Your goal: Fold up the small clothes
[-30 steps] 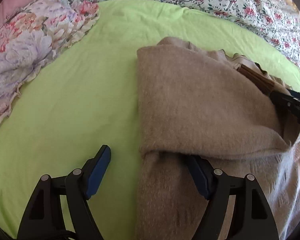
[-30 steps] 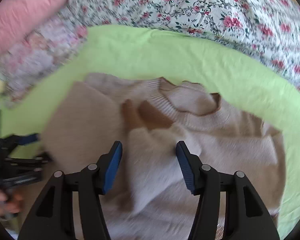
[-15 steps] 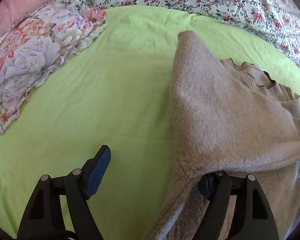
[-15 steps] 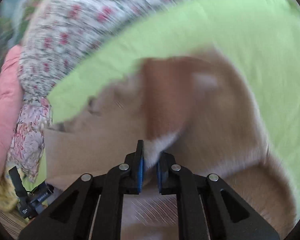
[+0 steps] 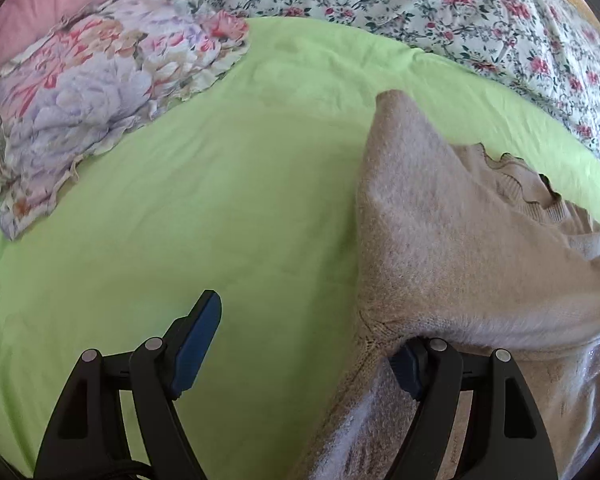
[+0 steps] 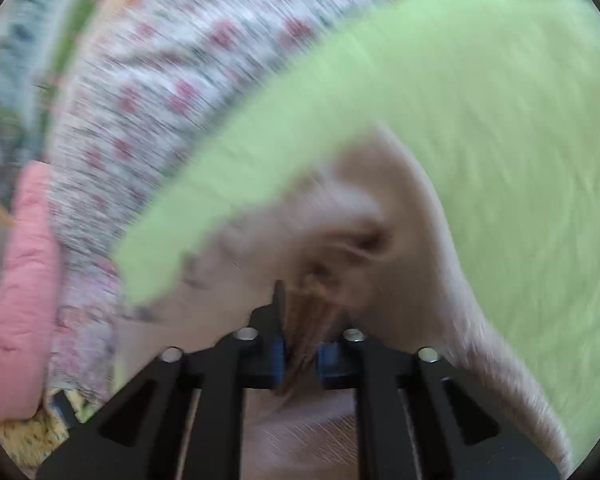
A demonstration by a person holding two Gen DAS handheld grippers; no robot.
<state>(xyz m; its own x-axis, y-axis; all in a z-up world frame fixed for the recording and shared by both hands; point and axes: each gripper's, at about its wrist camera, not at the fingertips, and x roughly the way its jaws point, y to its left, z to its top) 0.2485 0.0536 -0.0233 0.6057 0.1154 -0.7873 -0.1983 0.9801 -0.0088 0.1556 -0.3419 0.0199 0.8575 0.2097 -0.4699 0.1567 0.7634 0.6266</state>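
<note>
On the lime-green bedsheet (image 5: 204, 208) lies a fuzzy beige sweater (image 5: 452, 240), spread over the right part of the left wrist view, its ribbed neckline (image 5: 540, 196) toward the far side and one folded corner pointing up toward the flowered duvet (image 5: 440, 4); the left gripper (image 5: 304, 344) stands with its jaws wide apart, released, its left blue pad (image 5: 198, 340) over bare sheet and its right pad (image 5: 406, 364) tucked under the edge of the folded knit, so the sweater drapes over that finger; a ruffled floral pillow (image 5: 92, 108) sits well apart at the far left, with a pink pillow (image 5: 60, 0) beyond it; the right wrist view is badly smeared by motion, yet the right gripper (image 6: 300, 356) shows its blue pads drawn close together, clenched on a bunch of the sweater (image 6: 340, 248) whose browner fabric rises straight out from between them; green sheet curves around the far side of the garment there, and the flowered duvet and pink pillow blur past on the left.
</note>
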